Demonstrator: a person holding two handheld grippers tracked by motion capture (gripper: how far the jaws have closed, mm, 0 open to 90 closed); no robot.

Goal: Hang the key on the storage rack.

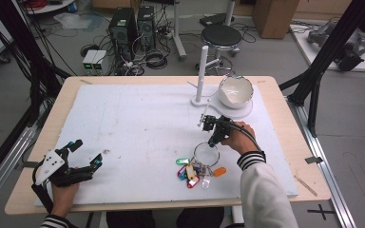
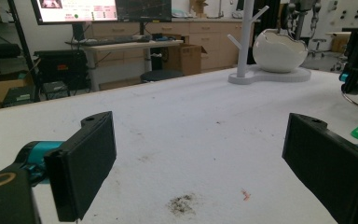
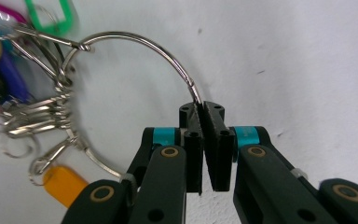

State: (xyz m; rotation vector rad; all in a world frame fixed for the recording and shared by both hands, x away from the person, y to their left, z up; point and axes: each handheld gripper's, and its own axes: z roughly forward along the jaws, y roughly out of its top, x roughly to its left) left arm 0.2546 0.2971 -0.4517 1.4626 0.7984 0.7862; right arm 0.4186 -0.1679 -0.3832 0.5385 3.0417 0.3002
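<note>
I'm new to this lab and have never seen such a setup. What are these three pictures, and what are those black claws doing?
A person at a table holds a two-jaw tool in each hand. One picture looks down from above; the other two come from cameras riding on each tool. The right gripper is shut on a large metal ring carrying coloured key tags. The left gripper rests open near the table's edge, holding nothing. Farther back stands a white stand with a white bowl on its base.
</note>
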